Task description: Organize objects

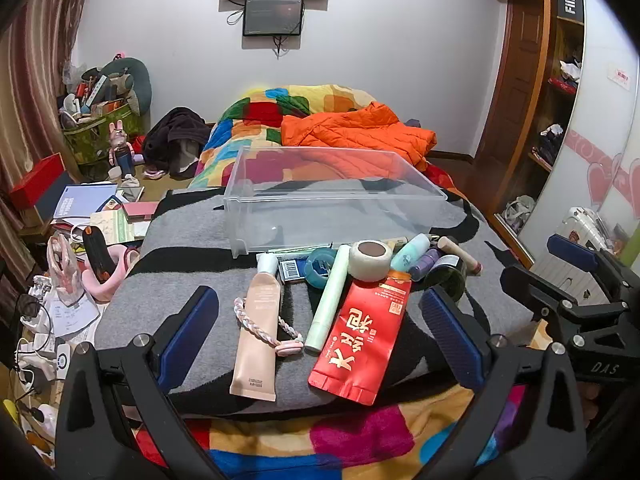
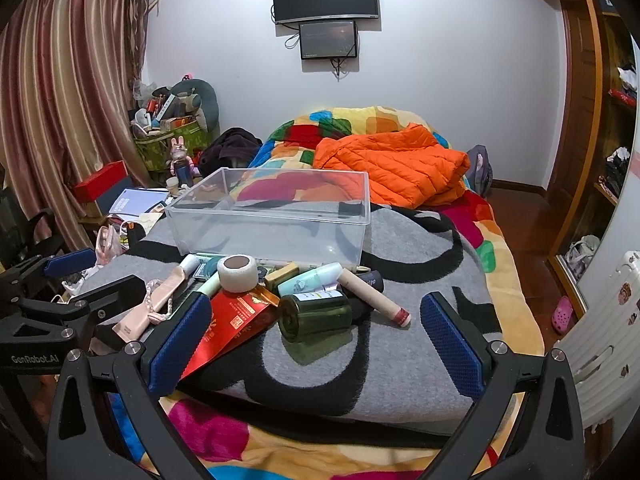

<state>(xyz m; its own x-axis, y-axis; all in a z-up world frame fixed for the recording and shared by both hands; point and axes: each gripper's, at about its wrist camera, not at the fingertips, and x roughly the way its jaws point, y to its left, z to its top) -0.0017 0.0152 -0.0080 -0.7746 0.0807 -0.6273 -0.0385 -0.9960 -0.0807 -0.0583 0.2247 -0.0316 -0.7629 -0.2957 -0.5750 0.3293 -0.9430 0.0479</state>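
Note:
A clear plastic bin [image 1: 332, 200] [image 2: 272, 220] stands empty on a grey and black blanket [image 1: 192, 288] on the bed. In front of it lies a heap of small items: a beige tube [image 1: 258, 328], a pale green tube [image 1: 330, 300], a red pouch [image 1: 362, 340] [image 2: 232, 320], a white tape roll [image 1: 370, 259] [image 2: 237, 273], a dark green jar [image 2: 316, 316], a pink braided band [image 1: 276, 334]. My left gripper [image 1: 320, 336] is open, its fingers spread around the tubes and pouch. My right gripper [image 2: 316, 344] is open, near the green jar.
An orange jacket [image 1: 356, 132] lies on the patchwork quilt [image 1: 260, 120] behind the bin. Left of the bed the floor holds books, a red box [image 1: 38, 180] and a full basket [image 1: 100, 128]. A wardrobe [image 1: 560, 100] stands on the right.

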